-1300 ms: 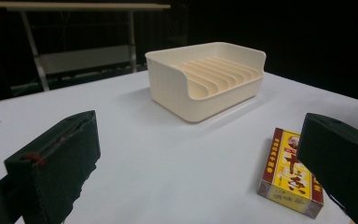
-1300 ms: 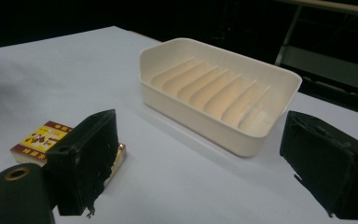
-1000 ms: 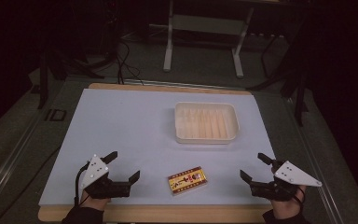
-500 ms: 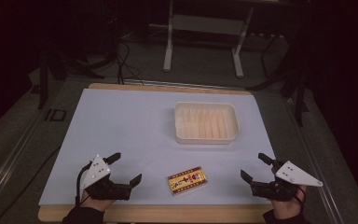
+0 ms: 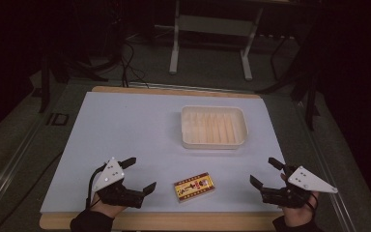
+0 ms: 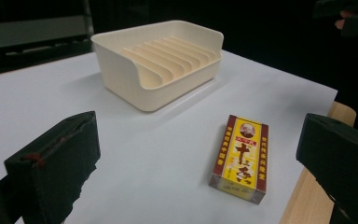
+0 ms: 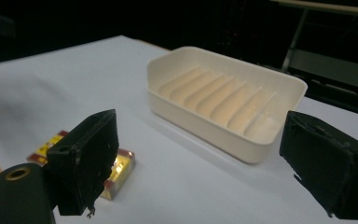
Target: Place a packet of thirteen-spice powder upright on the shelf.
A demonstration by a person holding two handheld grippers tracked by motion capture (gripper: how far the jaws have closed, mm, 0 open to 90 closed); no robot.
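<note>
Bright overhead light falls on the white table [image 5: 125,135]; surroundings sit dark, near jaws blur softly.

It looked like a lab: a white-covered table [image 5: 125,130], dark surroundings, floor cables [image 5: 125,63], a metal stand [image 5: 210,43].

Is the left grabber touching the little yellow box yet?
Apart. The high view shows bare white table between the left gripper and the box; its jaws stand open.

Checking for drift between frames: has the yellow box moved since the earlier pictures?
No. The yellow box lies in the same spot, below the cream tray, near the table's front edge.
</note>
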